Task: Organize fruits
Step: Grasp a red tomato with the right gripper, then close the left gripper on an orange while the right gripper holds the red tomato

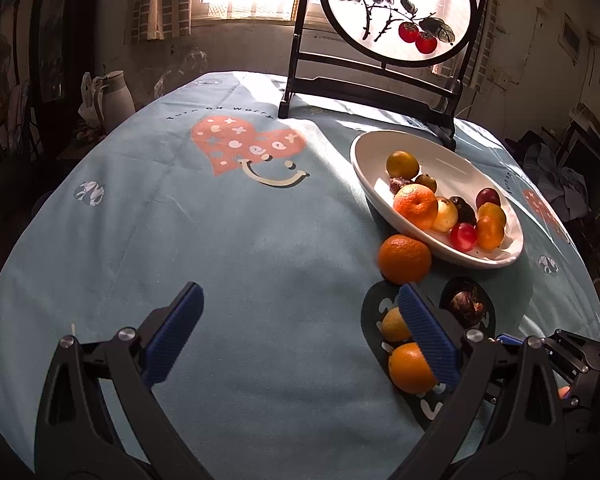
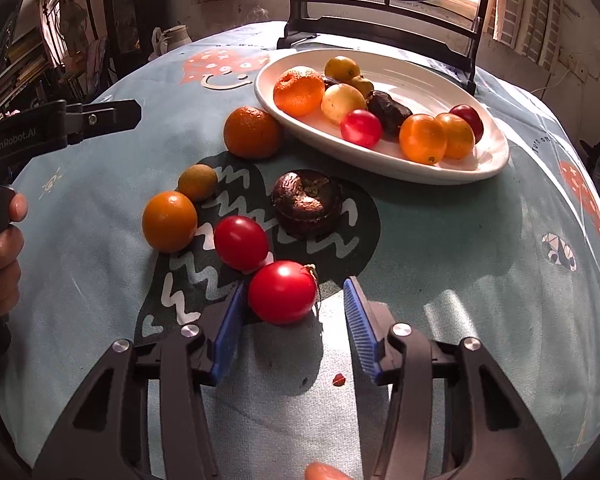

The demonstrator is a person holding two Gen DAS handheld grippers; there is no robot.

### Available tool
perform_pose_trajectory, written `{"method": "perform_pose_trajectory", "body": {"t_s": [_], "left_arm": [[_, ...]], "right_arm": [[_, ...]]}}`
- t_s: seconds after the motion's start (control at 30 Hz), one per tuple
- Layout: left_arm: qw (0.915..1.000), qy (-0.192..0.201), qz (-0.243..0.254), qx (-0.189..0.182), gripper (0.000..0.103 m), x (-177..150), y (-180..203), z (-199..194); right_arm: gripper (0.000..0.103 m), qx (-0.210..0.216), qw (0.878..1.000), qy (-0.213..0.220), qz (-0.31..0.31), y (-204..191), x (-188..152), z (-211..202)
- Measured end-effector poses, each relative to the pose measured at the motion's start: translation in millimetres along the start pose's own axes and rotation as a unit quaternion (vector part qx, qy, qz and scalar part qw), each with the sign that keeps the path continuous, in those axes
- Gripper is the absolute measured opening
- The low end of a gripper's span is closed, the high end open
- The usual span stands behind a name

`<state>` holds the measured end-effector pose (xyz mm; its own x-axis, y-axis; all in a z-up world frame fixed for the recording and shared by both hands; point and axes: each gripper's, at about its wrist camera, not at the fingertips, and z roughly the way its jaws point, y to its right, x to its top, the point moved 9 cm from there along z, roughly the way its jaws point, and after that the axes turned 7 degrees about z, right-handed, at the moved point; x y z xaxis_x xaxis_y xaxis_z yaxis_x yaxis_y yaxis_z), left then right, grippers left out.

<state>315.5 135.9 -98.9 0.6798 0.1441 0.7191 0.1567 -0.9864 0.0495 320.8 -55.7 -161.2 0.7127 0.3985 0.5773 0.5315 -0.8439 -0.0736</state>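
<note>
A white oval dish [image 2: 488, 160] holds several small fruits; it also shows in the left wrist view [image 1: 364, 160]. Loose on the cloth lie a tangerine [image 2: 252, 133], a small greenish-yellow fruit [image 2: 198, 182], an orange fruit [image 2: 169, 221], a dark brown fruit [image 2: 307, 202] and two red fruits [image 2: 241, 243] [image 2: 282, 292]. My right gripper [image 2: 294, 304] is open, its fingers on either side of the nearer red fruit, not closed on it. My left gripper [image 1: 300, 308] is open and empty over bare cloth; its right finger [image 1: 428, 332] partly covers two orange fruits [image 1: 410, 368].
A dark wooden stand with a round painted screen [image 1: 396, 8] stands behind the dish. A white jug [image 1: 118, 100] sits beyond the table's far left edge. The light blue printed tablecloth [image 1: 220, 240] covers the round table. The left gripper's body [image 2: 60, 120] shows at the left.
</note>
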Motion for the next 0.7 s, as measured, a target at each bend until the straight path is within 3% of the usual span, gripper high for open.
{"method": "perform_pose_trajectory", "body": {"t_s": [0.13,0.2,0.3,0.37,0.4,0.47,0.53,0.6,0.7], "left_arm": [[1.0,0.001,0.0,-0.003,0.1,1,1,-1],[1.0,-0.004,0.0,-0.009,0.1,-1,2,-1],[0.9993,-0.007,0.008,-0.036,0.099,-3,9,-5],[0.9975,-0.003,0.03,-0.064,0.097,-6,22,-10],[0.9957,-0.003,0.049,-0.078,0.094,-9,31,-12],[0.9911,-0.008,0.093,-0.095,0.073,-16,50,-14],[0.9848,-0.024,0.12,-0.124,0.06,-27,68,-12],[0.9785,-0.045,0.131,-0.153,0.057,-38,82,-9],[0.9765,-0.053,0.147,-0.149,0.055,-47,89,-5]], "right_arm": [[0.035,0.012,1.0,0.003,-0.001,-2,0,-1],[0.033,0.021,1.0,-0.001,0.004,-2,0,-3],[0.034,0.071,0.996,-0.01,0.056,7,3,-8],[0.034,0.082,0.992,-0.01,0.092,18,5,-10],[0.034,0.074,0.992,-0.009,0.102,23,5,-10],[0.033,0.062,0.991,-0.011,0.115,31,4,-8],[0.033,0.064,0.99,-0.014,0.123,32,3,-6],[0.033,0.061,0.991,-0.013,0.12,31,3,-7],[0.033,0.058,0.991,-0.012,0.118,31,2,-7]]}}
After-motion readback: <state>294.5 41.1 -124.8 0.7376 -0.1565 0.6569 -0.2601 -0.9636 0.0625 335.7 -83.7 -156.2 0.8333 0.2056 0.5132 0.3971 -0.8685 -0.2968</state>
